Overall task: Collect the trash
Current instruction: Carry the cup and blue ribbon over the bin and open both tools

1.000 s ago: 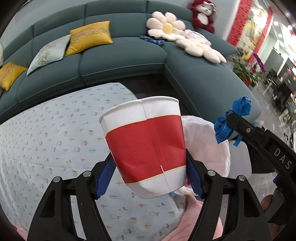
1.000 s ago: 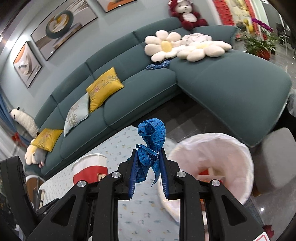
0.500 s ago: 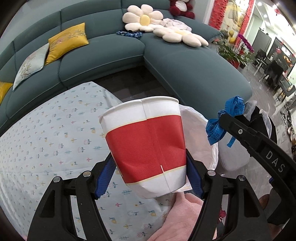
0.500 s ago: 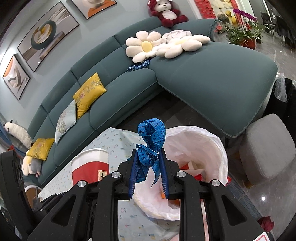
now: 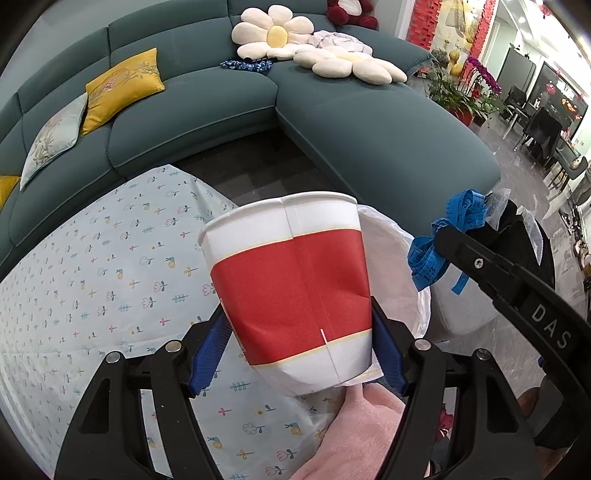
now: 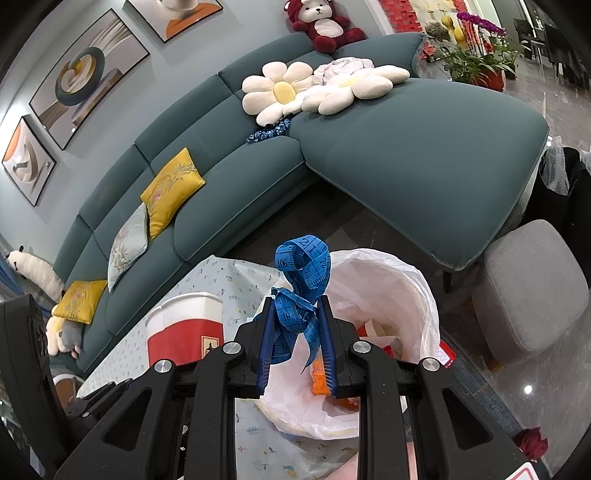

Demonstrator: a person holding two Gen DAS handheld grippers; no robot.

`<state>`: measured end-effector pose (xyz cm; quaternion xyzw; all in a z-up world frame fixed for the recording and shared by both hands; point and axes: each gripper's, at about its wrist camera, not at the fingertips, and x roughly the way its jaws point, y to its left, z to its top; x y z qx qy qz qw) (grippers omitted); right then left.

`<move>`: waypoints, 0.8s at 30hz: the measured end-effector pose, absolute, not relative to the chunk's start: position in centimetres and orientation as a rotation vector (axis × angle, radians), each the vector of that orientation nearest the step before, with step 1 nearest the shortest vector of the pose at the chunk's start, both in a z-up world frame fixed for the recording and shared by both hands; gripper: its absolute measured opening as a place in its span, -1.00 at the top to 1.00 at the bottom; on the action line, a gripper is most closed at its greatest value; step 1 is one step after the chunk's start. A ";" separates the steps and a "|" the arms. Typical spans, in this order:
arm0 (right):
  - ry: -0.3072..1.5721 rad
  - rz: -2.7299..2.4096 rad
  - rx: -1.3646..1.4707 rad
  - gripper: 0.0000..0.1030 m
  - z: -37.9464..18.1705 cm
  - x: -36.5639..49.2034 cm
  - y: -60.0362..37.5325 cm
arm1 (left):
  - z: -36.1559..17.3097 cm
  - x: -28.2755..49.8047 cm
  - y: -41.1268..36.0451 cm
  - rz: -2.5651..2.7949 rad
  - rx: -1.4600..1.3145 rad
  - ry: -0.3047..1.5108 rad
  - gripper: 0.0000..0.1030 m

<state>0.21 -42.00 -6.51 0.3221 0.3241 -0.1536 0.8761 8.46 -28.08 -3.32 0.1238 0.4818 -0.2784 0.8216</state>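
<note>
A big teal sofa (image 6: 332, 155) wraps the far side of the room, with yellow cushions (image 6: 171, 190), flower pillows (image 6: 280, 90) and a red plush bear (image 6: 321, 26) on it. A grey stool (image 6: 532, 284) stands on the floor to the right.

Nearer, the counter (image 5: 92, 266) wears a pale cloth printed with small flowers. Just off its edge sits a bin (image 6: 417, 306) lined with a white bag, orange and red scraps lying inside.

The left claw (image 5: 299, 350) is clamped on a cup (image 5: 291, 280), red-banded paper with a white rim, gripped low on its sides by the blue pads (image 5: 207, 350) and held upright, above the counter's edge, with the bin right behind it. The cup's wall is dented where the pads press.

The right claw (image 6: 295, 347) is nearly closed, pinching a bunched blue tape (image 6: 299, 288), a measuring tape whose loops stick up past the fingertips and whose end dangles below. It hangs over the near rim of the bin. From the left wrist view the tape (image 5: 448, 240) shows to the right of the cup.
</note>
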 end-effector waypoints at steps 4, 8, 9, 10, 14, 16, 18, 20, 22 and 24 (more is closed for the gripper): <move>0.690 -0.309 0.657 0.58 -6.5 0.5 -42.2 | -3.5 8.6 -28.0 -0.595 0.259 1.035 -0.32; 0.703 -0.300 0.649 0.57 -6.5 0.9 -42.1 | -3.5 8.8 -28.1 -0.596 0.258 1.033 -0.33; 0.708 -0.297 0.648 0.57 -6.6 1.0 -42.1 | -3.5 8.9 -28.1 -0.595 0.259 1.032 -0.33; 0.712 -0.295 0.644 0.57 -6.6 1.2 -41.9 | -3.5 9.0 -28.1 -0.591 0.258 1.031 -0.33; 0.715 -0.289 0.634 0.56 -6.5 1.4 -41.6 | -3.7 9.4 -27.9 -0.584 0.250 1.035 -0.32; 0.714 -0.288 0.633 0.57 -6.5 1.4 -41.5 | -3.7 9.4 -27.9 -0.582 0.248 1.035 -0.32; 0.716 -0.288 0.630 0.56 -6.4 1.5 -41.4 | -3.7 9.5 -27.9 -0.580 0.244 1.038 -0.32; 0.715 -0.294 0.626 0.52 -6.3 1.6 -41.3 | -3.8 9.6 -27.8 -0.576 0.239 1.042 -0.37; 0.711 -0.298 0.622 0.47 -6.2 1.6 -41.2 | -3.8 9.7 -27.6 -0.567 0.235 1.036 -0.48; 0.711 -0.299 0.622 0.47 -6.2 1.7 -41.2 | -3.8 9.7 -27.5 -0.565 0.234 1.035 -0.48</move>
